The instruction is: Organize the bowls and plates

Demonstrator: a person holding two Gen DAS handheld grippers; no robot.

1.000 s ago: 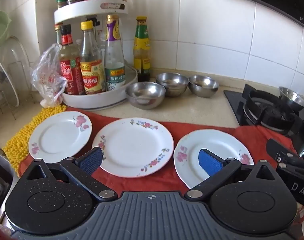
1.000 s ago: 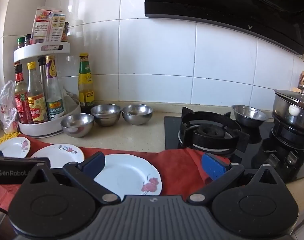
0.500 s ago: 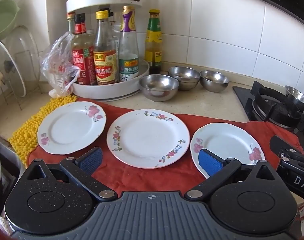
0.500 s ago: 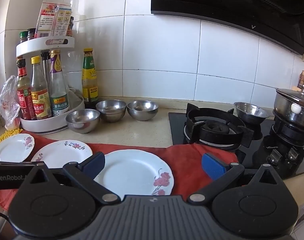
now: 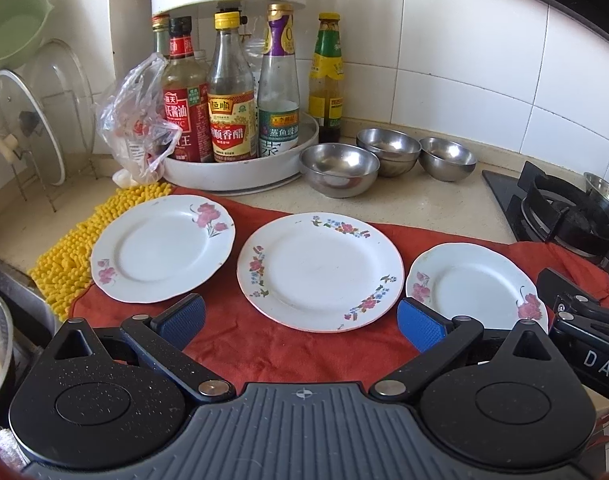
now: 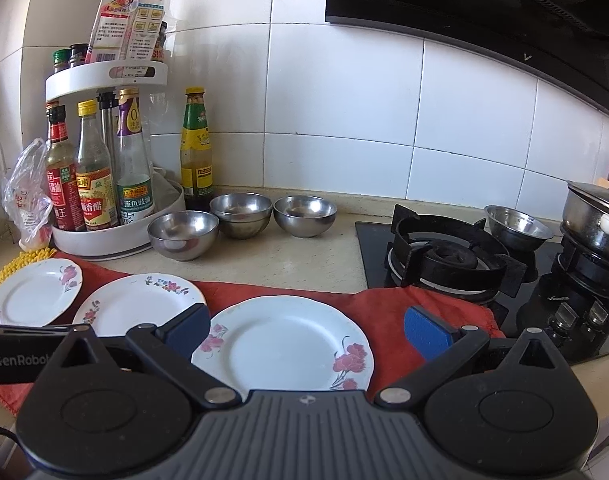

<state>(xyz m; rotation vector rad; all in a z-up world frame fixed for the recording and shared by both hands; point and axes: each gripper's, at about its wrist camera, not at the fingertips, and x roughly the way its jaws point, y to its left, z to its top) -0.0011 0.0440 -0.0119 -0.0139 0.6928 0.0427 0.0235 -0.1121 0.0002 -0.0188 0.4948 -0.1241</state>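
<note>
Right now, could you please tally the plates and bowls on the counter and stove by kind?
Plates on the red cloth: 3 (left, middle, right)
Steel bowls on the counter: 3 ()
Steel bowl on the stove: 1
Total: 7

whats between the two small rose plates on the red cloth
In the left wrist view, a larger white plate with a floral rim lies between the left rose plate and the right rose plate, all on the red cloth.
</note>
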